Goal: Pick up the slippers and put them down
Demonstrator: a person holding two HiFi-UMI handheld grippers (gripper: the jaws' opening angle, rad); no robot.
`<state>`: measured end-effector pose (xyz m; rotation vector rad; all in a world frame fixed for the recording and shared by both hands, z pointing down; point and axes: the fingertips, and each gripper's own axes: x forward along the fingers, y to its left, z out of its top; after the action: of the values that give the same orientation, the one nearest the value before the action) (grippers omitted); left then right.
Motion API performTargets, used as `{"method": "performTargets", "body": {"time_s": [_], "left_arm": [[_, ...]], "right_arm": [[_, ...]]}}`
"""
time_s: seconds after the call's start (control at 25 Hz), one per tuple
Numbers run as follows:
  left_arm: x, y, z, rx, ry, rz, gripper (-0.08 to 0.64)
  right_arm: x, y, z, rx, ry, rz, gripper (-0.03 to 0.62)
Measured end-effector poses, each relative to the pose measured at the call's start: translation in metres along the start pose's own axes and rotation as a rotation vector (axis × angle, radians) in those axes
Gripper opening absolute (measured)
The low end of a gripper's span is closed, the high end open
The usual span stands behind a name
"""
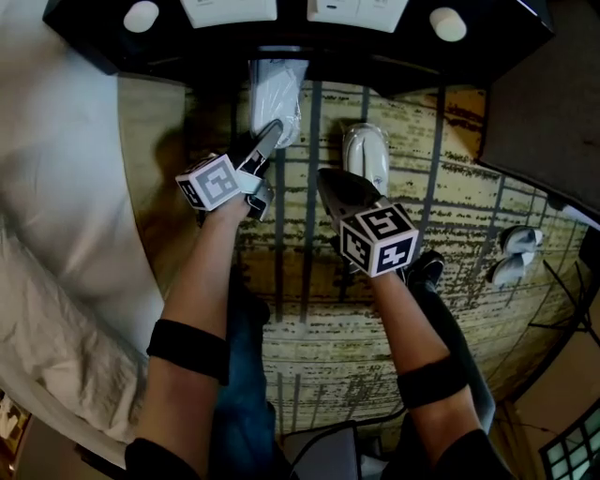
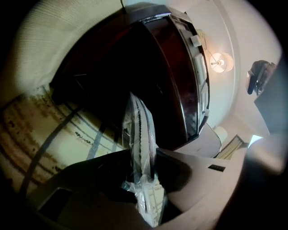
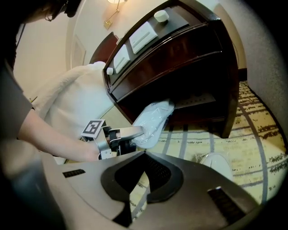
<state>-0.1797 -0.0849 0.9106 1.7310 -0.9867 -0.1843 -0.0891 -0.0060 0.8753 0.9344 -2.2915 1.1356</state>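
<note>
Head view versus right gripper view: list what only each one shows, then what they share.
Head view only: the marker cube on the right gripper, and a white pair of objects at the right edge of the patterned carpet. Right gripper view only: a wall lamp. Both: the left gripper shut on a plastic-wrapped slipper, a second slipper on the carpet, the dark nightstand, the white bed.

The right gripper [image 3: 145,153] fills the foreground, its grey jaws pressed together with nothing between them. Beyond it, the left gripper [image 3: 135,132], which carries a square-marked cube, clamps a white slipper wrapped in clear plastic [image 3: 154,119] in front of a dark wooden nightstand [image 3: 189,54]. A second white slipper [image 3: 217,162] lies to the right on the striped beige carpet [image 3: 256,130].
</note>
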Motion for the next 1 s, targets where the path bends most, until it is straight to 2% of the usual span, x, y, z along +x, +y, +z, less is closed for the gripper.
{"method": "performTargets", "body": {"time_s": [0.2, 0.48, 0.68, 1.0], "left_arm": [[-0.044, -0.020, -0.035, -0.049, -0.006, 0.023, 0.104], [-0.090, -0.027, -0.091, -0.121, -0.020, 0.043, 0.104], [-0.105, -0.029, -0.120, -0.163, -0.044, 0.039, 0.104], [-0.108, -0.008, -0.162, -0.231, -0.022, 0.052, 0.104]], "right_arm": [[-0.024, 0.020, -0.002, -0.005, 0.019, 0.014, 0.000], [-0.043, 0.028, -0.015, -0.009, 0.039, 0.011, 0.000], [-0.046, 0.023, -0.028, -0.006, 0.054, 0.009, 0.000], [-0.039, 0.012, -0.050, 0.001, 0.073, 0.003, 0.000]]}}
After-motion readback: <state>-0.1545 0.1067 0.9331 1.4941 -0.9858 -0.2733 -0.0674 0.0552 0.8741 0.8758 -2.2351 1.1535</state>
